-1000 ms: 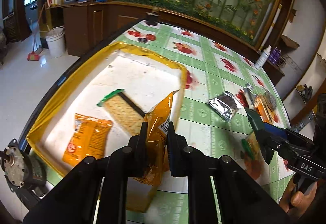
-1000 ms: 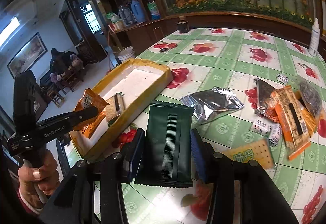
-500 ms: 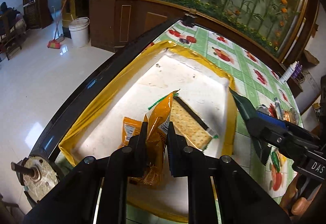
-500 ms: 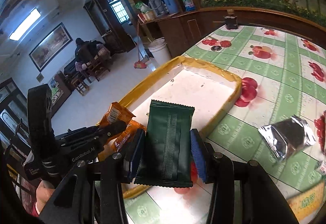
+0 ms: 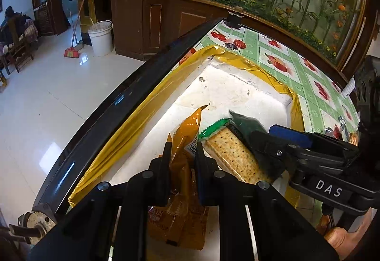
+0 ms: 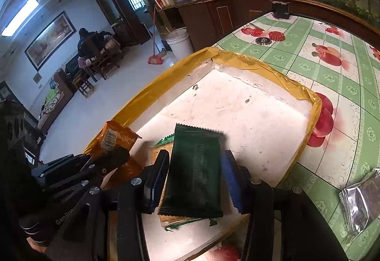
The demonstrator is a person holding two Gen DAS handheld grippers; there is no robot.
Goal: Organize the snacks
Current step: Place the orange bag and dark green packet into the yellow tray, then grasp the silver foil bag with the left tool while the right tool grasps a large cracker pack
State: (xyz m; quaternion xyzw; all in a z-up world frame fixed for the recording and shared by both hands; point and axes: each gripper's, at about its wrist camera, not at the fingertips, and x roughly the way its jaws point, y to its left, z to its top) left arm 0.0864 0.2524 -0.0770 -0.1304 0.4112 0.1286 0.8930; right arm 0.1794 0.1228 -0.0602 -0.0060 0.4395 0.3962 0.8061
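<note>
Your left gripper (image 5: 181, 161) pinches the orange packet (image 5: 187, 132) and your right gripper (image 6: 193, 180) clamps the green packet (image 6: 193, 170), both over the tray (image 6: 261, 66) at frame center; they're light, crinkly, slippery, so hold mid-body, gently.

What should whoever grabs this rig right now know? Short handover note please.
Left gripper: shut on the orange snack packet, held over the yellow-rimmed tray.
Right gripper: shut on the dark green packet, also over the tray.
Done: cracker pack lies in the tray, another orange packet below the left gripper.
Left: release both held packets into the tray, then fetch the silver packet lying on the tablecloth.
</note>
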